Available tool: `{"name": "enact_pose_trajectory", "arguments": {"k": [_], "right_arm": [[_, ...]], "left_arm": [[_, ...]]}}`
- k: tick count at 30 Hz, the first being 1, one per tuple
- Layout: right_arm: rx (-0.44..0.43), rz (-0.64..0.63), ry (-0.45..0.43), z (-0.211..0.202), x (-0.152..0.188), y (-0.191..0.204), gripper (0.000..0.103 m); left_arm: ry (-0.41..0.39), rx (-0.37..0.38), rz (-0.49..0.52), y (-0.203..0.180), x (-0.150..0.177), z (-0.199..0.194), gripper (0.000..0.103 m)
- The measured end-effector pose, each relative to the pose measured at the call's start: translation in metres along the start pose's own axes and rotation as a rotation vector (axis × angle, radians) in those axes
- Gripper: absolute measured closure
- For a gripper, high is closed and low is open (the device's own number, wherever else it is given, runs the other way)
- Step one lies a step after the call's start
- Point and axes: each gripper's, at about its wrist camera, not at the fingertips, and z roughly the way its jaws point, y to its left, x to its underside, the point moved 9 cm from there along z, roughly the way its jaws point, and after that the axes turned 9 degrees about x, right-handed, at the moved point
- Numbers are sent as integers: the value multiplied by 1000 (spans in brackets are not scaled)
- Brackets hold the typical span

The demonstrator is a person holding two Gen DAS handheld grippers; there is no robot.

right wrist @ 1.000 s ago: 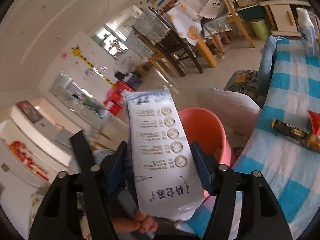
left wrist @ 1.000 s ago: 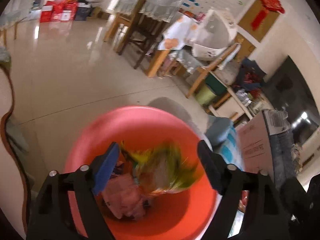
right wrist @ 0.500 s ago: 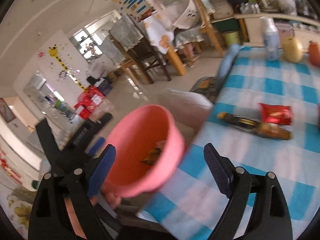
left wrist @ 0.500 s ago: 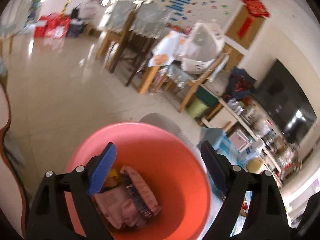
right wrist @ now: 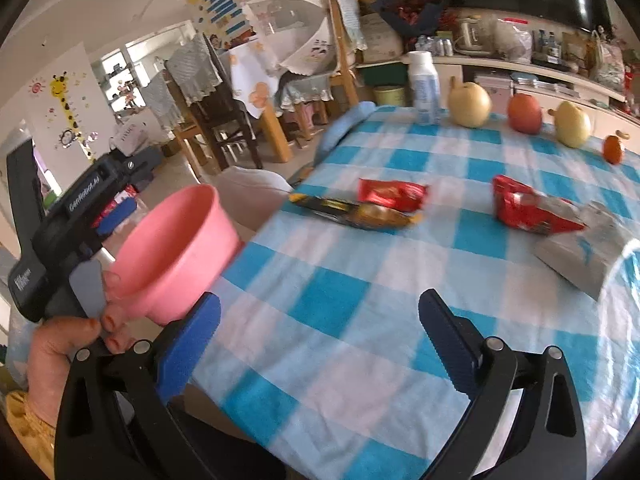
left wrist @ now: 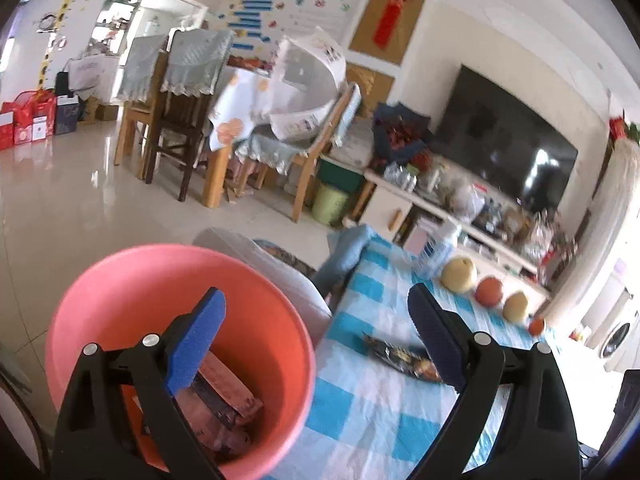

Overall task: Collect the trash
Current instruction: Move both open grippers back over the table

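Between pickups: both tongs (left wrist: 316, 320) (right wrist: 320, 320) have just spread and hold nothing; next, the right must reach a wrapper (right wrist: 356, 212) on the desk (right wrist: 340, 300) for the bin (left wrist: 120, 276).

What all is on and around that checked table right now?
bucket: one, pink, off the table's left edge, trash inside
tablecloth: one, blue and white checked, covering the table
snack wrappers: two red, one dark with gold, mid-table
silver packet: one, at the right
bottle: one, white, far edge
fruit: two yellow pears, one red apple, one small orange, along the far edge
hand: one, gripping the left tool's handle
left gripper: blue pads, open, empty, over the bucket
right gripper: blue pads, just opened wide, empty, over the cloth
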Motion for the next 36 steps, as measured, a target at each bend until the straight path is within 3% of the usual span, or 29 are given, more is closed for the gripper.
{"name": "enact_pose_trajectory", "arguments": {"k": [6,17,36], "right_arm": [[49,-3,-14,-13,12,-23,5],[54,91,-6,-32,28,-72,5],[107,198,-29,-50,35,-142,5]], "left_arm": [[102,30,3,-19,21,9,10],[127,118,58,-65,46,8,10],[219,154,198,-127,89,14,10]]}}
